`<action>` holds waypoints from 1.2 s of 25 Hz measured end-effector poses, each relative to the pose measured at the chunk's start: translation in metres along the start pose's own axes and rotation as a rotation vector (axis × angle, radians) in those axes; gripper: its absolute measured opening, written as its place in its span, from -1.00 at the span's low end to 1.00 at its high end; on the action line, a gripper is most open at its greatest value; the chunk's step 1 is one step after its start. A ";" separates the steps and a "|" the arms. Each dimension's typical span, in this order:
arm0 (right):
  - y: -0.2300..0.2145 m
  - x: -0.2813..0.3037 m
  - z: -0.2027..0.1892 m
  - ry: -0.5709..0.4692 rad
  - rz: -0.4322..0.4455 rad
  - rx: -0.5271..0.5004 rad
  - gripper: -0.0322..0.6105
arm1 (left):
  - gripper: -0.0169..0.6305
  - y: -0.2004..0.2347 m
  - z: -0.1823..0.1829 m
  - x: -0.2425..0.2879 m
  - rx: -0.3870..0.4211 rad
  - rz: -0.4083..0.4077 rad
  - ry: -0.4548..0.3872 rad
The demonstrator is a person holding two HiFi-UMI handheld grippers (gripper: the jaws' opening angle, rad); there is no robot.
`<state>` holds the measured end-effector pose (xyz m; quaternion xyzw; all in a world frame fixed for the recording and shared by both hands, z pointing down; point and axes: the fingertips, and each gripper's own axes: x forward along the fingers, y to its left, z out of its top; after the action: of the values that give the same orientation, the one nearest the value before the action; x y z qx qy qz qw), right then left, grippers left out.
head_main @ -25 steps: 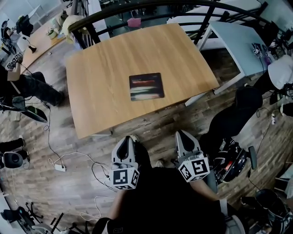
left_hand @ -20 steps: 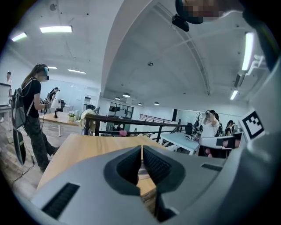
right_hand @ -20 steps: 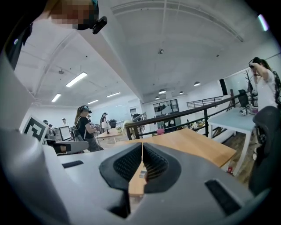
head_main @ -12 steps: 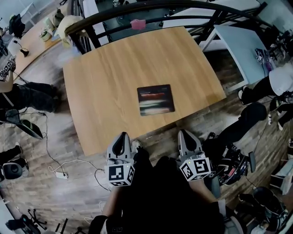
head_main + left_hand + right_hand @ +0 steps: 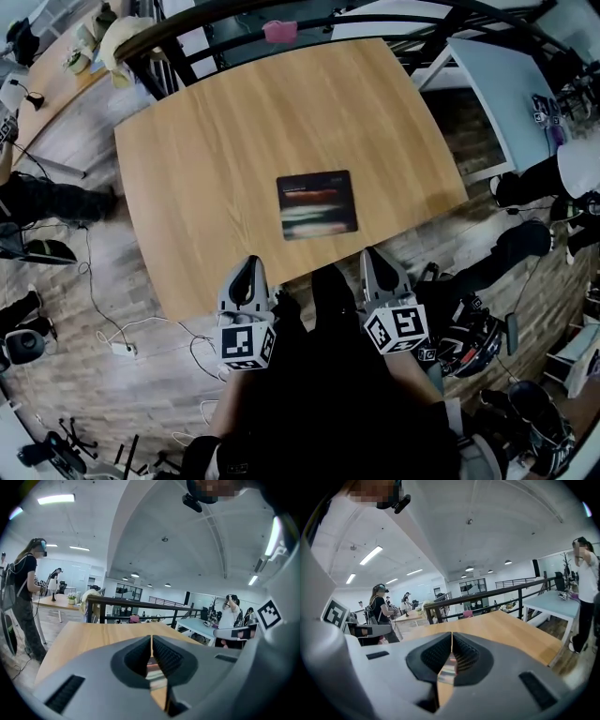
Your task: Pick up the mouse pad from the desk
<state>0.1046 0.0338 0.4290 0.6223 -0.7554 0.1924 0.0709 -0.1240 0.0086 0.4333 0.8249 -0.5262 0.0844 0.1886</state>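
A dark rectangular mouse pad (image 5: 318,204) with pale streaks lies flat on the wooden desk (image 5: 206,159), near its front edge. My left gripper (image 5: 246,277) hovers at the desk's near edge, left of the pad, jaws shut and empty. My right gripper (image 5: 376,266) is at the near edge right of the pad, also shut and empty. In the left gripper view the pad (image 5: 154,672) shows through the gap behind the shut jaws (image 5: 152,641). The right gripper view shows the pad (image 5: 448,668) the same way behind its shut jaws (image 5: 452,639).
A black railing (image 5: 234,23) runs behind the desk, with a pink object (image 5: 278,31) on it. A pale blue table (image 5: 502,89) stands at the right. Cables and a power strip (image 5: 123,348) lie on the floor at the left. People stand around the room.
Both grippers moved forward from over the floor up to the desk's near edge. The desk and pad now sit closer in the head view. Both stayed shut.
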 end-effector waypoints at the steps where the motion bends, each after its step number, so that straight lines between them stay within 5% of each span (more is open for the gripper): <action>1: -0.005 0.007 -0.001 0.005 0.012 0.003 -0.80 | -0.86 -0.002 0.000 0.007 -0.001 0.008 0.003; 7: -0.030 0.058 -0.017 0.108 0.105 -0.027 -0.80 | -0.85 -0.001 -0.015 0.043 -0.028 0.094 0.033; 19: -0.088 0.151 -0.088 0.365 0.145 -0.020 -0.79 | -0.84 0.010 -0.085 0.147 -0.042 0.145 0.289; 25: -0.113 0.175 -0.159 0.567 0.150 -0.003 -0.41 | -0.30 0.012 -0.163 0.178 -0.067 0.123 0.480; 30: -0.131 0.192 -0.205 0.703 0.130 0.088 -0.25 | -0.20 0.019 -0.207 0.197 -0.099 0.119 0.584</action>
<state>0.1623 -0.0838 0.7103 0.4714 -0.7139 0.4310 0.2871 -0.0435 -0.0804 0.6935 0.7233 -0.5006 0.3031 0.3665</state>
